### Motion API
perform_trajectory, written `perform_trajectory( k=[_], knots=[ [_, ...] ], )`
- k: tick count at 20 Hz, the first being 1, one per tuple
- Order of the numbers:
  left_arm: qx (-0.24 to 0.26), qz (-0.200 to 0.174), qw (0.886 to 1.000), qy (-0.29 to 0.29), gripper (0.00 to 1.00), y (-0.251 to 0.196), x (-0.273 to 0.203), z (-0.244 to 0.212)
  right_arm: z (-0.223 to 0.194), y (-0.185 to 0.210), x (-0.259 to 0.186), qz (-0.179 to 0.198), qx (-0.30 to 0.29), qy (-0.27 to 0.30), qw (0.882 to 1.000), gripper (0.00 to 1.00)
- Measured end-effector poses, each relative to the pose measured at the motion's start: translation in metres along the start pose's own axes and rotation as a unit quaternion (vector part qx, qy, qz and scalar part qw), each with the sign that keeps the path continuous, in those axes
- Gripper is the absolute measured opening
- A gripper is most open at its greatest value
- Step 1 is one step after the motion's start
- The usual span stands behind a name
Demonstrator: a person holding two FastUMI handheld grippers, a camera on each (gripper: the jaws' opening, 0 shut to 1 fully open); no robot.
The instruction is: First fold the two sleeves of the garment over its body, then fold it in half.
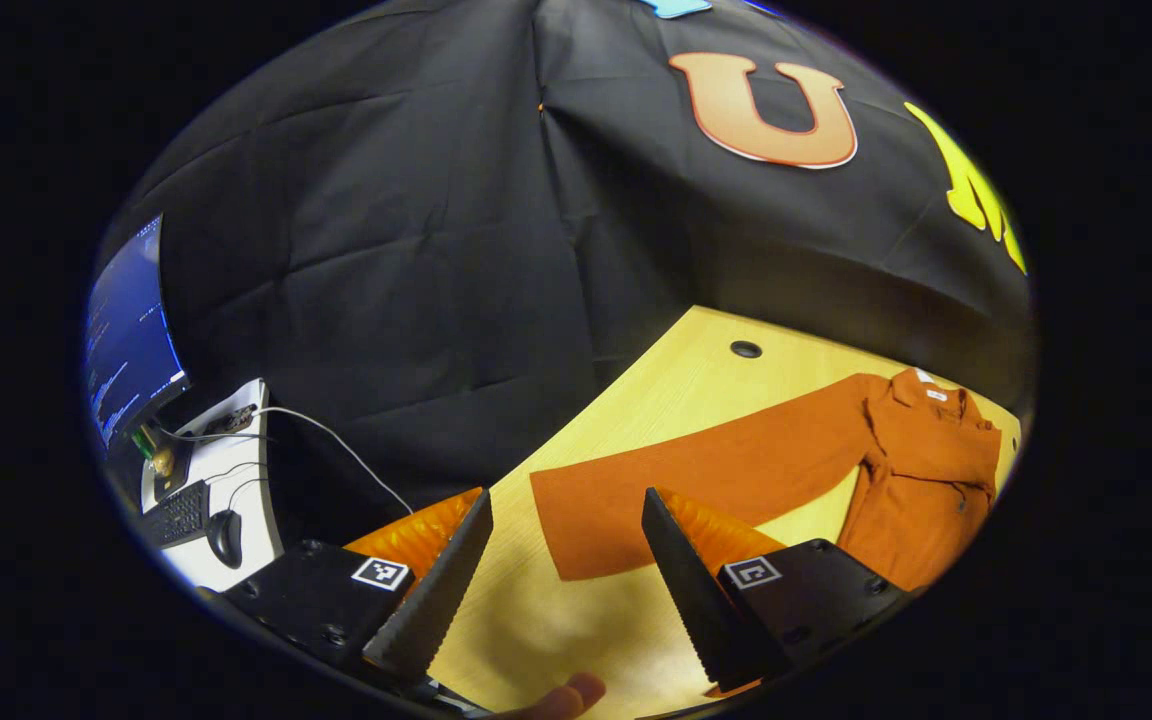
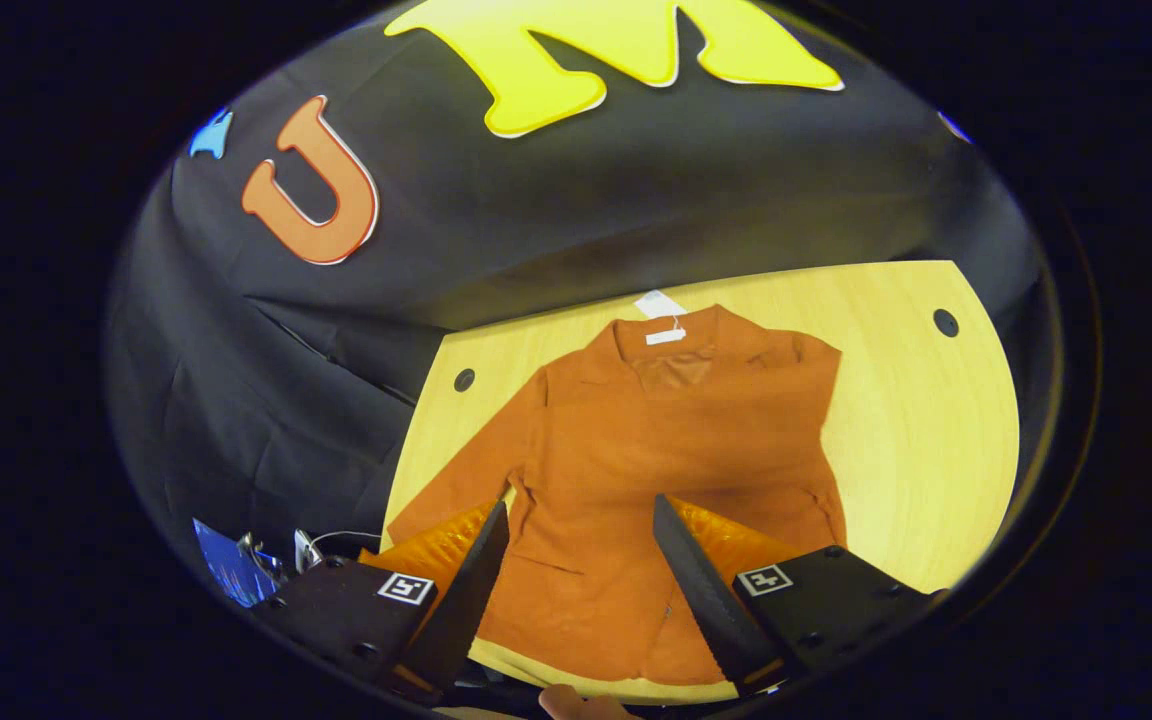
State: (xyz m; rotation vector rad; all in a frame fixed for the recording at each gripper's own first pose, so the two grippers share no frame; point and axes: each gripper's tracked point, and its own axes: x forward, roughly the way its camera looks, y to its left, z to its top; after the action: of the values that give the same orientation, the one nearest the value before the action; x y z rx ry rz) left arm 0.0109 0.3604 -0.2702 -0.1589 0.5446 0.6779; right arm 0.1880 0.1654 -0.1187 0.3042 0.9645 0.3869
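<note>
Shirt (image 2: 676, 450) sleeve (image 1: 706, 475) runs crosswise just beyond the left gripper (image 1: 566, 570), nearer than the right gripper (image 2: 581, 580) above the hem; both grippers' fingers are spread, empty.

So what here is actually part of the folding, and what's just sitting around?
Part of the job:
- orange jacket, lying flat on the table
- its outstretched sleeve
- left tool and right tool, both open above it

Just lying about:
- monitor
- keyboard
- mouse
- white cable
</note>
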Motion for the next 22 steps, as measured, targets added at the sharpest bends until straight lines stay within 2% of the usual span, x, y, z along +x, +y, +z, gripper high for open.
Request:
perform_trajectory(
  k=[4,9,14,20,21,22],
  knots=[
    [-0.027,0.012,0.998,0.047,0.98,0.005,0.03,-0.022,-0.054,-0.012,-0.024,0.024,-0.009,0.026,0.999,0.94],
    [-0.058,0.013,0.99,0.125,0.98,-0.004,0.064,-0.043,-0.093,-0.044,-0.044,0.007,-0.024,0.041,0.999,0.94],
    [-0.088,0.015,0.979,0.181,0.97,-0.012,0.079,-0.053,-0.104,-0.072,-0.053,-0.017,0.004,0.047,0.999,0.94],
    [-0.109,0.018,0.966,0.235,0.98,-0.01,0.085,-0.061,-0.114,-0.085,-0.056,-0.024,0.029,0.047,0.998,0.94],
    [-0.115,0.02,0.963,0.245,1.0,-0.01,0.086,-0.061,-0.115,-0.089,-0.06,-0.027,0.027,0.044,0.998,0.94],
    [-0.113,0.02,0.961,0.253,0.95,-0.009,0.088,-0.06,-0.118,-0.091,-0.06,-0.029,0.026,0.045,0.998,0.94]
  ],
)
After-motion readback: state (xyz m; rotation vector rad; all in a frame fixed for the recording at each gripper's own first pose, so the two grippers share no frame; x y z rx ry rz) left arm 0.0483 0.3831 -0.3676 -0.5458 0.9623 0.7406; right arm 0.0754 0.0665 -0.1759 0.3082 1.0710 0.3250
